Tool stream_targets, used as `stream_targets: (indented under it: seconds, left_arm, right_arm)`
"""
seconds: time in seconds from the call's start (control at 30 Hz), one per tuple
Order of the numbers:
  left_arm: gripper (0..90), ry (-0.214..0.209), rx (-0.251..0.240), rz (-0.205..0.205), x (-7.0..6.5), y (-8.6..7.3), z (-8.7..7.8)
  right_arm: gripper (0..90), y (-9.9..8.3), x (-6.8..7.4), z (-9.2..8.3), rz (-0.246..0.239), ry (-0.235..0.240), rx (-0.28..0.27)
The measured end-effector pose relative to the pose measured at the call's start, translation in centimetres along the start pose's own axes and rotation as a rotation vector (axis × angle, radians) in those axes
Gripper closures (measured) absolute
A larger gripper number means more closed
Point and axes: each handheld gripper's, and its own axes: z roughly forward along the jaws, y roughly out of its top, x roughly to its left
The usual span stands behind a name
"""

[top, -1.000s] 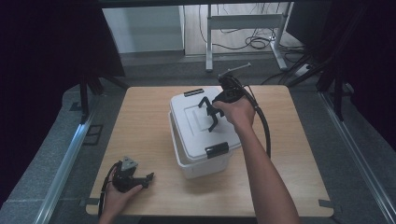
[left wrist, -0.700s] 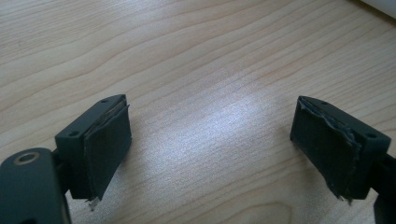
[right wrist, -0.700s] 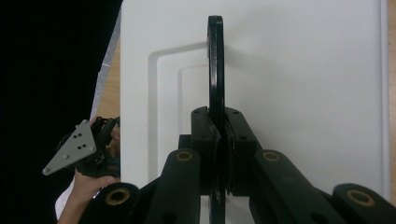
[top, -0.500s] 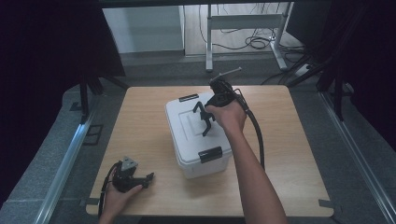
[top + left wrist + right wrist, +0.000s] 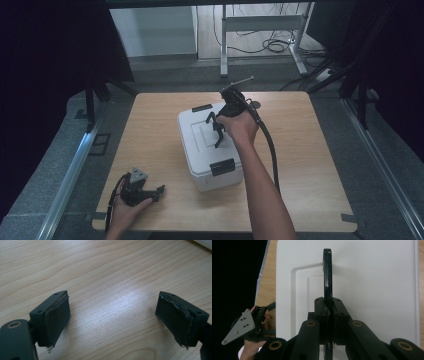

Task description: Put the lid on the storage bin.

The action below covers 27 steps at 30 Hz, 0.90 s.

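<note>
The desk (image 5: 310, 150) carries a white box (image 5: 200, 150) at its middle, long axis running away from the person. Its black handle (image 5: 327, 272) stands upright along that axis, clamped by the right tool (image 5: 328, 312) directly above; the left tool (image 5: 152, 191) rests open, well apart at the near corner

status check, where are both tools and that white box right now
Right tool shut on black carry handle of white plastic lidded box. Left tool open, over bare wooden table. Nothing in the way.
</note>
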Motion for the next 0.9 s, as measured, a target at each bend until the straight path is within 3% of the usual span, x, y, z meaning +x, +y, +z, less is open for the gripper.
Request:
stream_targets:
  seconds: [0.33,0.73,0.9]
  left_arm:
    - [12.4,0.0,-0.003,-0.001,0.0,0.0,0.0]
    - [12.4,-0.003,0.0,0.002,0.0,0.0,0.0]
    - [12.4,-0.004,-0.002,0.0,0.0,0.0,0.0]
  right_arm:
    - [84.8,0.4,-0.6,0.8,0.028,0.022,-0.019]
    - [84.6,-0.3,-0.9,1.0,0.045,0.015,-0.029]
    - [84.6,-0.4,-1.3,1.1,0.062,0.037,-0.034]
